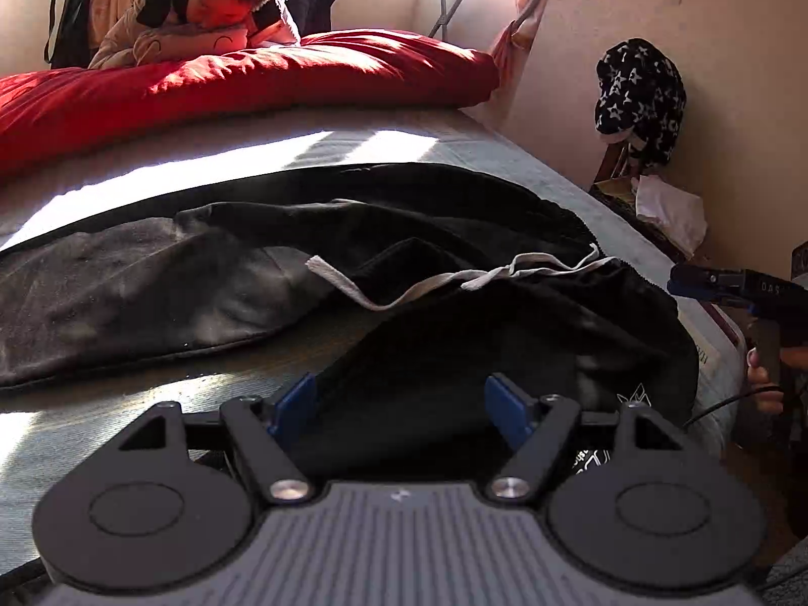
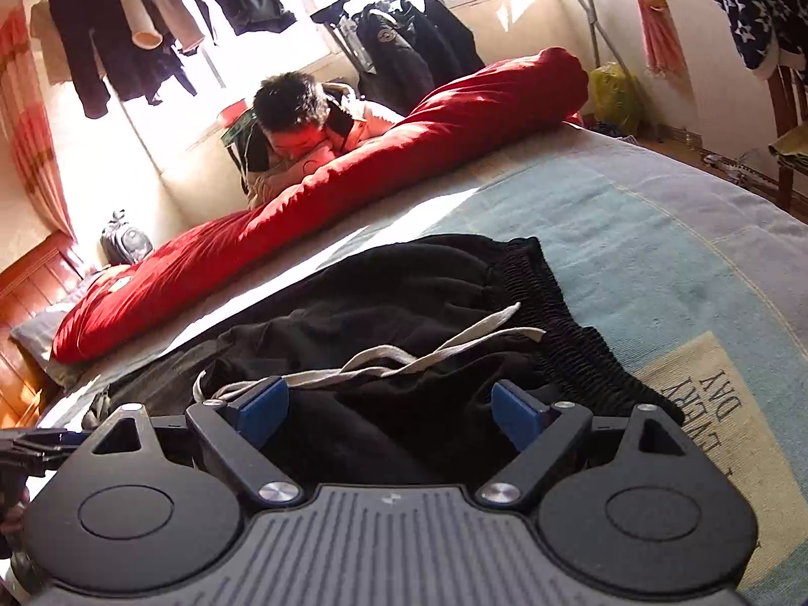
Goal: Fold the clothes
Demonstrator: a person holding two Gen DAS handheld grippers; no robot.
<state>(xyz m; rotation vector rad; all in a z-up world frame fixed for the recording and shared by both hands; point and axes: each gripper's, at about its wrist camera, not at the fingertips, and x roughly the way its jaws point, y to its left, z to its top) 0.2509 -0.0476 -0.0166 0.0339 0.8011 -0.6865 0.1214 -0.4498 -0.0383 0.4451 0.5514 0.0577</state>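
Observation:
Black sweatpants (image 1: 454, 212) lie spread across the bed, their white drawstring (image 1: 434, 288) trailing loose over the cloth. My left gripper (image 1: 401, 404) hangs open just above a raised fold of the pants; its blue pads press on nothing. From the right edge of the left wrist view, my right gripper (image 1: 679, 285) reaches in beside the waistband, held by a hand (image 1: 762, 373). In the right wrist view the right gripper (image 2: 391, 409) is open over the bunched waist of the pants (image 2: 404, 278), close to the drawstring (image 2: 404, 353) and the ribbed waistband (image 2: 570, 333).
A red duvet (image 1: 252, 81) lies along the far side of the bed, and a person (image 1: 222, 10) leans on it. Pale blue bed sheet (image 2: 631, 232) shows to the right of the pants. A star-patterned garment (image 1: 641, 96) hangs on a chair by the wall. Clothes hang on a rack (image 2: 404, 40).

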